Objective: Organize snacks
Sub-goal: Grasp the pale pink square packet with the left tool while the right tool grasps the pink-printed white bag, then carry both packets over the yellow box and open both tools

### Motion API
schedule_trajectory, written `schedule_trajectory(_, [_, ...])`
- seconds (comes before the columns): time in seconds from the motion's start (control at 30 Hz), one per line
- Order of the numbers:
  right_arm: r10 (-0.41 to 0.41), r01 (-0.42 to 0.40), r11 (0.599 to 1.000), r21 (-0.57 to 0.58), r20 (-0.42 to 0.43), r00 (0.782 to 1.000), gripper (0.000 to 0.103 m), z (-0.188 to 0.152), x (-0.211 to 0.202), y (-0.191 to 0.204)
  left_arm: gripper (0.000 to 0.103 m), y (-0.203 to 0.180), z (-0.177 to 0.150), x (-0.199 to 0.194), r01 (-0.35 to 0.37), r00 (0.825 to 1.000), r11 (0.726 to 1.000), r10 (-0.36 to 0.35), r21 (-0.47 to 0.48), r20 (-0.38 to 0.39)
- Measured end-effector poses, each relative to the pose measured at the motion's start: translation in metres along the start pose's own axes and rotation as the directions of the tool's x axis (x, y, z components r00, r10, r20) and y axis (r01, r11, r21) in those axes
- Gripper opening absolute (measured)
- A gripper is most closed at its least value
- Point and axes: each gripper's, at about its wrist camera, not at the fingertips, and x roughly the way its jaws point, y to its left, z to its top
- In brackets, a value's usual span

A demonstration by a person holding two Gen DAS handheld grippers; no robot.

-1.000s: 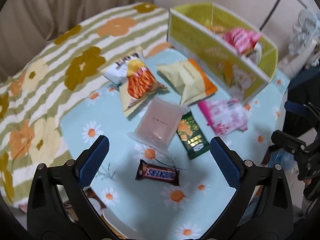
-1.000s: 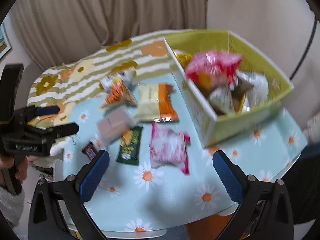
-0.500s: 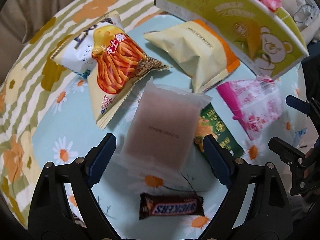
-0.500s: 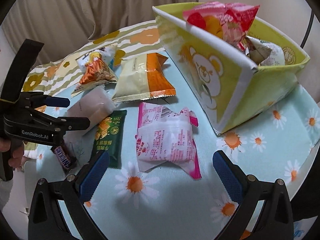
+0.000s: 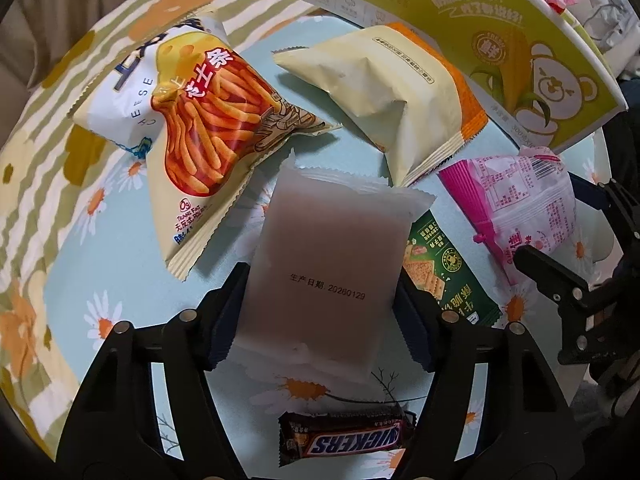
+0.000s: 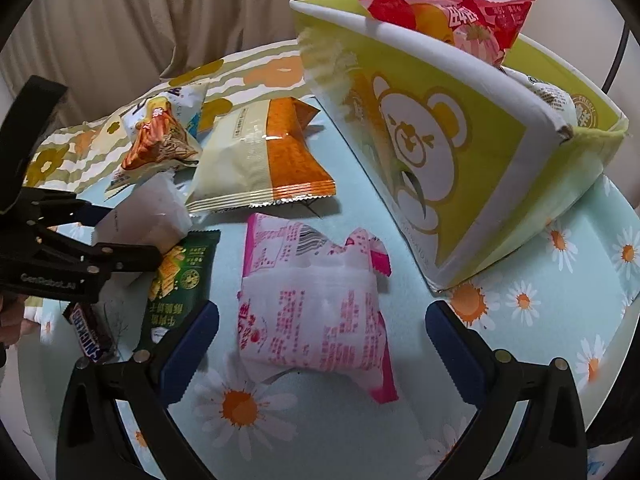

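A: Frosted, mauve plastic pouch [image 5: 328, 268] on the daisy-print table [image 5: 120, 276]; left tongs [image 5: 320, 300] clamped on its sides?

B: Closing on it, contact uncertain. Right tongs [image 6: 322, 336] apart over the pink-white packet [image 6: 316, 304].

A: Risk?

B: Slick film slipping out when lifted.

Tablecloth [image 6: 400, 420]: pale blue, white daisies with orange centres. Box [image 6: 480, 184]: yellow-green, white bear print; frosted pouch [image 5: 324, 272]: translucent grey-mauve with black print. Cracker pack [image 5: 444, 276]: dark green; chip bag [image 5: 204, 128]: cream with orange sticks; candy bag [image 6: 316, 312]: pink and white.

Daisy-print tablecloth [image 6: 560, 272]; striped floral cloth [image 5: 48, 128] beside it; beige curtain [image 6: 160, 12] behind.
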Motion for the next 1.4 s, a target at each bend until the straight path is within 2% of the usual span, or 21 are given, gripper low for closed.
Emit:
schedule_trajectory(0.2, [-0.009,0.009,1.000,-0.011,-0.011,1.000,0.102,0.005,0.010,0.005,0.064,-0.002,-0.006,-0.007,-0.006,1.000,1.000,0.006,-0.023,0.009])
schedule_trajectory(0.4, [-0.001,0.000,1.000,-0.015,-0.044,0.999,0.096,0.008,0.016,0.007,0.064,-0.007,-0.011,-0.014,-0.018,1.000,0.999,0.019,-0.035,0.015])
schedule_trajectory(0.5, [0.009,-0.010,1.000,-0.016,-0.074,0.997,0.088,0.013,0.023,0.007,0.064,-0.006,-0.014,-0.017,-0.023,1.000,0.999,0.024,-0.043,0.019])
schedule_trajectory(0.57, [0.017,-0.020,0.999,-0.031,-0.084,0.996,0.075,0.017,0.028,0.012,0.064,-0.005,-0.015,-0.021,-0.021,0.999,0.999,0.022,-0.049,0.023])
schedule_trajectory(0.67, [0.019,-0.023,0.999,-0.048,-0.087,0.996,0.065,0.020,0.028,0.017,0.064,-0.005,-0.015,-0.026,-0.023,0.999,0.998,0.025,-0.056,0.034])
schedule_trajectory(0.8, [0.044,-0.047,0.998,-0.038,-0.081,0.996,0.058,0.020,0.022,0.017,0.064,-0.008,-0.014,-0.036,-0.026,0.998,0.998,0.029,-0.061,0.050])
schedule_trajectory(1.13, [0.080,-0.081,0.996,-0.050,-0.020,0.997,0.057,0.023,-0.030,0.020,0.063,-0.016,-0.014,-0.086,-0.018,0.993,0.993,0.032,-0.118,0.110])
schedule_trajectory(1.23, [0.098,-0.097,0.993,-0.059,0.004,0.995,0.057,0.032,-0.055,0.019,0.064,-0.017,-0.014,-0.109,0.002,0.990,0.989,0.019,-0.150,0.140])
schedule_trajectory(1.4, [0.134,-0.129,0.988,-0.085,0.057,0.989,0.057,0.054,-0.101,0.010,0.064,-0.026,-0.003,-0.151,-0.004,0.979,0.983,0.042,-0.186,0.201])
